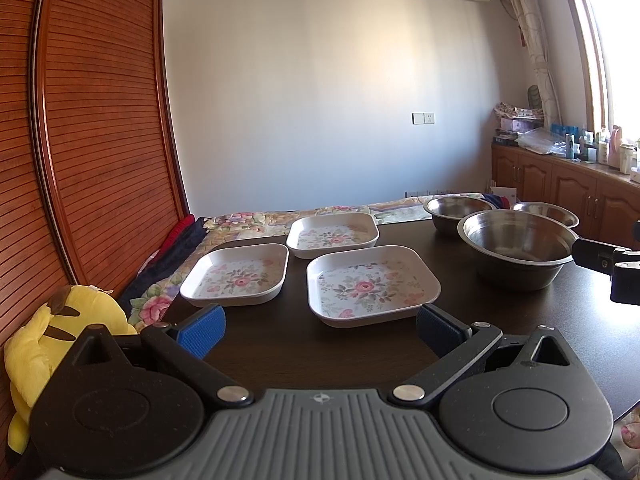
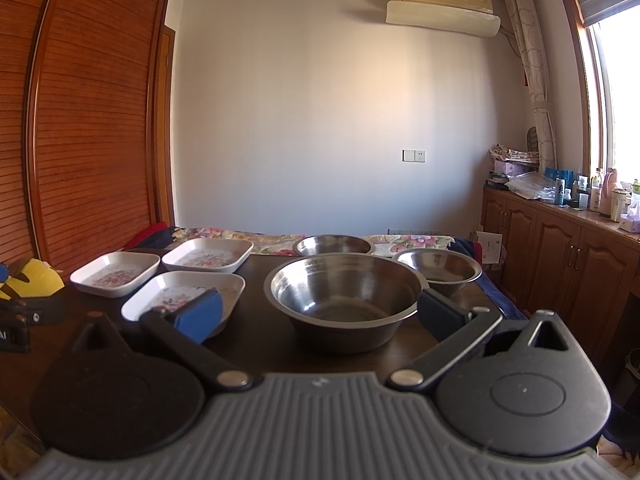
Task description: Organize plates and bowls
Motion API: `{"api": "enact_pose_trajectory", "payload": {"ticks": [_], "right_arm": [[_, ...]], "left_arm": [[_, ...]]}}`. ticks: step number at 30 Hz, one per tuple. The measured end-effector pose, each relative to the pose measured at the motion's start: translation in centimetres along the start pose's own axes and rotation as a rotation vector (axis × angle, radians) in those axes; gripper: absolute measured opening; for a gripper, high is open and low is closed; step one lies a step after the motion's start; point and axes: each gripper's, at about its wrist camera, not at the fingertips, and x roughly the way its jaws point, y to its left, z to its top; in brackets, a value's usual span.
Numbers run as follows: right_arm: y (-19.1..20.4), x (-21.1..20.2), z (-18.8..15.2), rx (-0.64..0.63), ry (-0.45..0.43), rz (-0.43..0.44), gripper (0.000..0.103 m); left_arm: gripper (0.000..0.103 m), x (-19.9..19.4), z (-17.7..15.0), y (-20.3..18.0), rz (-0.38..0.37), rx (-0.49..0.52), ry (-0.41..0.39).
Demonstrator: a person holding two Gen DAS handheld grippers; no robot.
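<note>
Three square white plates with pink flower prints lie on the dark table: a near plate (image 1: 370,284), a left plate (image 1: 238,274) and a far plate (image 1: 333,234). To their right stand three steel bowls: a large bowl (image 1: 518,250) and two smaller bowls (image 1: 456,208) (image 1: 546,213). My left gripper (image 1: 320,330) is open, just short of the near plate. My right gripper (image 2: 320,312) is open, facing the large bowl (image 2: 344,296), whose near wall sits between its blue pads. The near plate (image 2: 184,294) is partly hidden by the left pad.
A yellow plush toy (image 1: 52,344) sits off the table's left edge beside a slatted wooden wardrobe (image 1: 92,128). A floral bedspread (image 1: 256,218) lies behind the table. Wooden cabinets (image 2: 560,248) with bottles on top run along the right wall under the window.
</note>
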Motion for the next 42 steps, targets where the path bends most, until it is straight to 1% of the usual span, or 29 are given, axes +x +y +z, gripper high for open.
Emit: {"api": "enact_pose_trajectory", "payload": {"ticks": [14,21,26,30,34,39,40,41,42], "right_arm": [[0.2,0.2,-0.4,-0.002,0.011,0.000,0.103],[0.5,0.8,-1.1,-0.007,0.035,0.008,0.103],[1.0,1.5,-1.6,-0.020,0.054,0.026,0.103],[1.7,2.5,-1.7,-0.029,0.080,0.074,0.103],[2.8,3.6,-1.2,-0.076,0.097,0.123,0.103],[4.3,5.2,0.0,-0.097,0.119,0.221,0.102],[4.7,5.6,0.2,-0.102,0.125,0.238,0.100],[5.1,5.9,0.3,-0.108,0.132,0.255,0.093],[5.3,6.2,0.4,-0.112,0.138,0.271,0.088]], "left_arm": [[0.103,0.5,-0.2,0.1,-0.003,0.003,0.017],[0.103,1.8,-1.3,0.1,-0.010,0.001,0.072],[0.103,2.6,-1.9,0.1,-0.018,0.000,0.097],[0.103,3.5,-2.1,0.3,-0.035,0.009,0.114],[0.103,4.3,-2.3,1.1,-0.048,-0.002,0.123],[0.103,5.9,-1.8,2.5,-0.030,0.000,0.134],[0.103,6.3,-1.6,2.9,-0.028,-0.003,0.136],[0.103,6.6,-1.5,3.2,-0.027,-0.006,0.139],[0.103,6.9,-1.3,3.6,-0.026,-0.013,0.141]]}}
